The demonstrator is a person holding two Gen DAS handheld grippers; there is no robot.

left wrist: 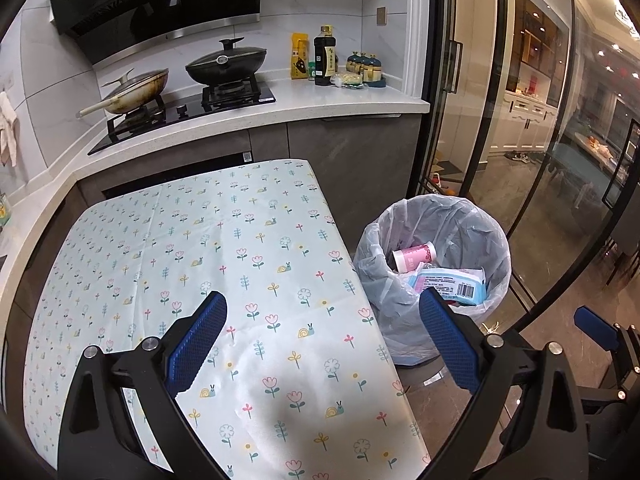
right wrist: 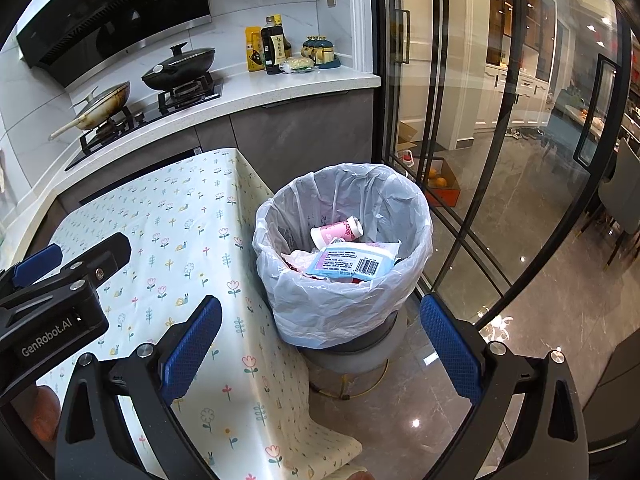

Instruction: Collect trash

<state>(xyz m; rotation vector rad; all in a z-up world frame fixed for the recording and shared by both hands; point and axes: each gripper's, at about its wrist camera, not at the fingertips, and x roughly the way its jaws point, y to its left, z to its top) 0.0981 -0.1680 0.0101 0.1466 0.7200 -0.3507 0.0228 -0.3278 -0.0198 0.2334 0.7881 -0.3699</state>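
Two grippers, both spread wide with nothing between the blue pads. The left gripper [left wrist: 322, 340] hangs over the near part of the table [left wrist: 224, 240] in the lower middle of its frame, touching nothing; its right pad just overlaps the bin's edge in the picture, but I can't tell if it's actually close. The right gripper [right wrist: 320, 342] sits low in its own frame, jaws apart, framing the bin and the table's corner, holding nothing either.

Moving outward: the floral tablecloth looks bare, no trash on it anywhere I can see. The trash bin [right wrist: 344, 280], lined with a clear bag, is in the middle of the right view, just beside the table's right edge, perched on a small round stool [right wrist: 352, 354]. My guess is that's so its rim comes up near table height for easy drops. Inside it: a pink and white cup [right wrist: 338, 230] lying on its side, a blue packet with a barcode [right wrist: 352, 262] on top, and some crumpled wrapper stuff underneath.

Upper left of both frames is the stove with a lidded black wok [left wrist: 226, 62] and a pan [left wrist: 134, 90], bottles further right on the counter.

Judging by the bare table and loaded bin, the collecting looks basically done.
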